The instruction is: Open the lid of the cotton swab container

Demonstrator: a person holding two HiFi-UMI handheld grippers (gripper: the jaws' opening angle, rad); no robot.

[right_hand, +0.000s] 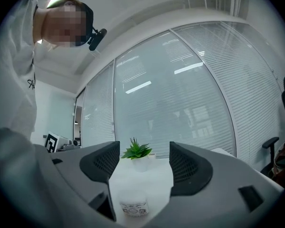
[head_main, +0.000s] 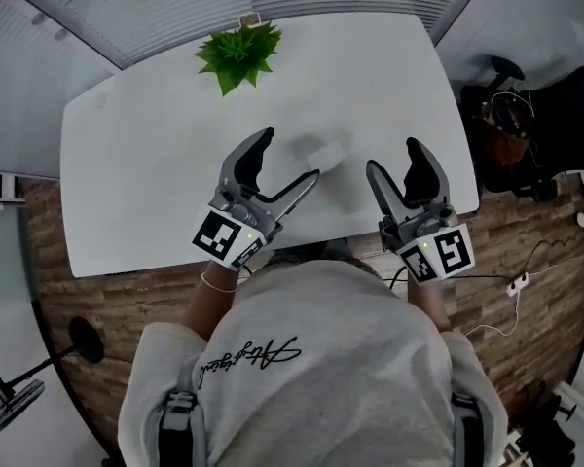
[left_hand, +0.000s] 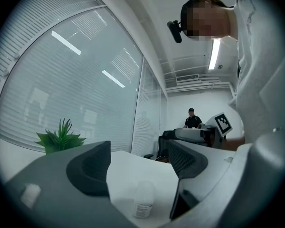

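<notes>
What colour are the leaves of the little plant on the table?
The plant has bright green, spiky leaves; the head view shows it best.

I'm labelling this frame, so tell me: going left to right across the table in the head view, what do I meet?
left gripper → cotton swab container → right gripper. The plant is left out: it stands farther back, within the left gripper's span.

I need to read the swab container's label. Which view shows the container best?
The right gripper view: the container sits close, centred between the open tongs, label facing. The left gripper view shows it paler; the head view, only a faint white shape.
</notes>
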